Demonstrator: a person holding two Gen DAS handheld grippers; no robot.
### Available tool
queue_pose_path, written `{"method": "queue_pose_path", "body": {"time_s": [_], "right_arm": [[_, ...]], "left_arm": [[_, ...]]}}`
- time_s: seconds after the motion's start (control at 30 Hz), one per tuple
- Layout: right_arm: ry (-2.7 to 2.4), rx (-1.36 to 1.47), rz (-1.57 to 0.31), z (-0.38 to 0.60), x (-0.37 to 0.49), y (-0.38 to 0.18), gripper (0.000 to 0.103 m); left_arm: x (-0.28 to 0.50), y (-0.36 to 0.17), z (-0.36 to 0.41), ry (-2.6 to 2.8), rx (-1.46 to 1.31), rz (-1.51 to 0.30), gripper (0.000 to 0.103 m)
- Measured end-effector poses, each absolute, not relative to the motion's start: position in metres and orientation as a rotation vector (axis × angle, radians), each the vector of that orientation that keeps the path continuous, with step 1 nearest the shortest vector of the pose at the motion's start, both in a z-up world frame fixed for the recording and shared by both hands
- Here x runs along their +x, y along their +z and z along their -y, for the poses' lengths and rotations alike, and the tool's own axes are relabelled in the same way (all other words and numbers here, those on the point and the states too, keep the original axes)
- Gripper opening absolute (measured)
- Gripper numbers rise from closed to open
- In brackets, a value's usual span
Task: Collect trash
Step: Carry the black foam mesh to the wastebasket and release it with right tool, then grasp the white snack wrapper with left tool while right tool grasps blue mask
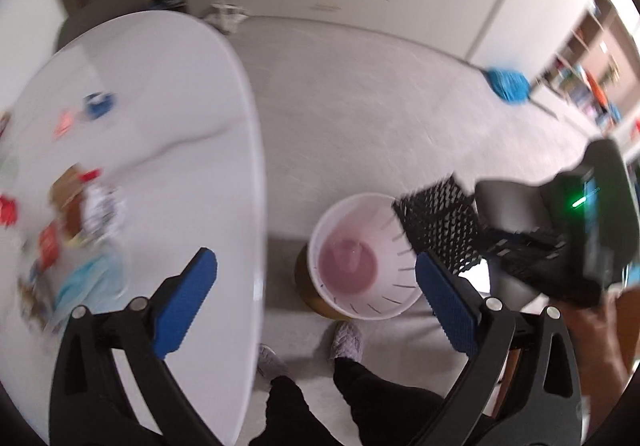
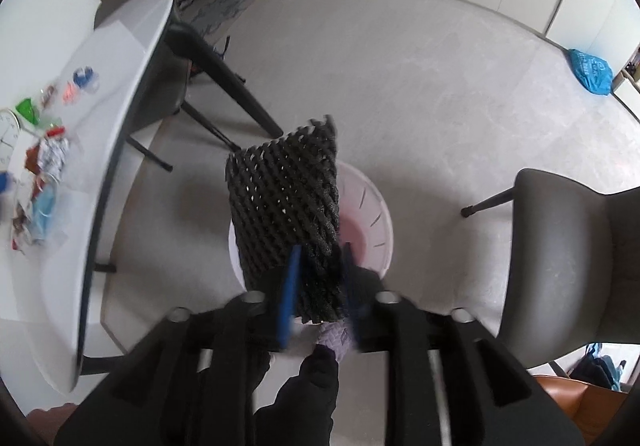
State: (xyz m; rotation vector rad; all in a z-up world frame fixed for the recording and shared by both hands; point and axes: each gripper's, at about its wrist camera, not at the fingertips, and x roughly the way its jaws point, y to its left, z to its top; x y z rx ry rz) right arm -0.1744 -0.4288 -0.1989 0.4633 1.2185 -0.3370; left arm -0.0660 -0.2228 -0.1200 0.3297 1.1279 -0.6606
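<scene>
On the pale floor beside the white table (image 1: 168, 93) stands a white waste bin (image 1: 362, 310), its mouth open upward; the pinkish bottom shows nothing clearly lying in it. On the tabletop sits a blurred heap of litter (image 1: 80, 213): red scraps, crumpled wrappers, a light blue mask, and farther off a blue-and-white piece. Directly above the bin hangs a black foam mesh sleeve (image 2: 286, 201), its lower end between the blue pads of the right gripper (image 2: 320, 286); the jaws stand partly apart, and whether the pads press on it I cannot tell. The left gripper (image 1: 316, 298) is spread wide with nothing between its fingers, the bin showing in the gap.
</scene>
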Motion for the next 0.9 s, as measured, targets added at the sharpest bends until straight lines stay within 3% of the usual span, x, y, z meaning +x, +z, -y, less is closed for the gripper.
{"method": "queue_pose_path", "body": {"time_s": [0.03, 0.1, 0.27, 0.37, 0.6, 0.9], "right_arm": [[-0.343, 0.457, -1.227, 0.425, -0.171, -0.205, 0.063], [-0.361, 0.433, -1.236, 0.419, -0.165, -0.212, 0.075], [-0.361, 0.396, -1.224, 0.401, -0.155, -0.196, 0.087], [-0.363, 0.370, -1.196, 0.389, -0.151, -0.172, 0.099], [-0.314, 0.352, -1.104, 0.355, -0.139, -0.107, 0.101], [-0.179, 0.317, -1.052, 0.304, -0.111, -0.068, 0.101]], "left_arm": [[-0.064, -0.115, 0.214, -0.643, 0.315, -1.123, 0.095], [-0.062, -0.105, 0.194, -0.608, 0.291, -1.105, 0.095], [-0.060, -0.089, 0.142, -0.509, 0.254, -1.069, 0.095], [-0.056, -0.086, 0.114, -0.467, 0.217, -1.072, 0.095], [-0.059, -0.091, 0.069, -0.385, 0.150, -1.079, 0.095], [-0.053, -0.093, 0.037, -0.319, 0.133, -1.071, 0.095]]}}
